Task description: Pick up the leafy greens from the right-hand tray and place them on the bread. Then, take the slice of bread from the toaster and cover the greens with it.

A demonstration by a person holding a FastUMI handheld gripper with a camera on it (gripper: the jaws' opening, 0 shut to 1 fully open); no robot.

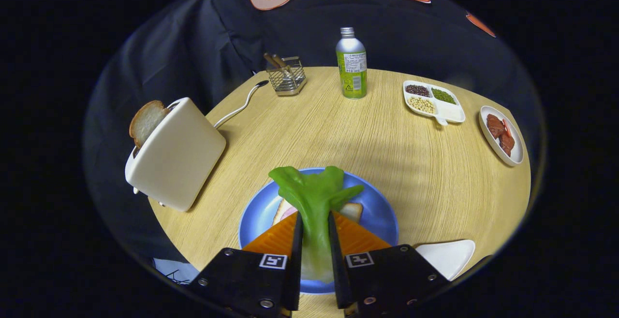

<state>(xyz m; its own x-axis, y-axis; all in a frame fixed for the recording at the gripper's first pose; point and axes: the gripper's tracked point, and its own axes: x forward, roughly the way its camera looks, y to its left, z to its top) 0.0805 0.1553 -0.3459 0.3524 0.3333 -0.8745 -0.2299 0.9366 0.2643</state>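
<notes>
The soft green leafy vegetable (313, 202) is clamped between the two fingers of the gripper (315, 224), its pale stalk end running back between them and its leaves fanning out just ahead of the fingertips. It hangs over the round blue plate (382, 216), where a slice of pale bread (353, 210) with a pink layer on it lies beneath the leaves, partly hidden by them and by the fingers.

Beside the plate, on the round light-wood table (420, 163), an empty white tray (447, 256) sits near the right finger. On the other side stands a cream toaster (176, 156) with a slice of bread (145, 122) sticking up from its slot and a white cord trailing behind.

Beyond the plate stand a green-labelled metal bottle (351, 64), a wire basket (286, 76), a white divided dish of beans (433, 101) and a white oval dish of red pieces (502, 135).
</notes>
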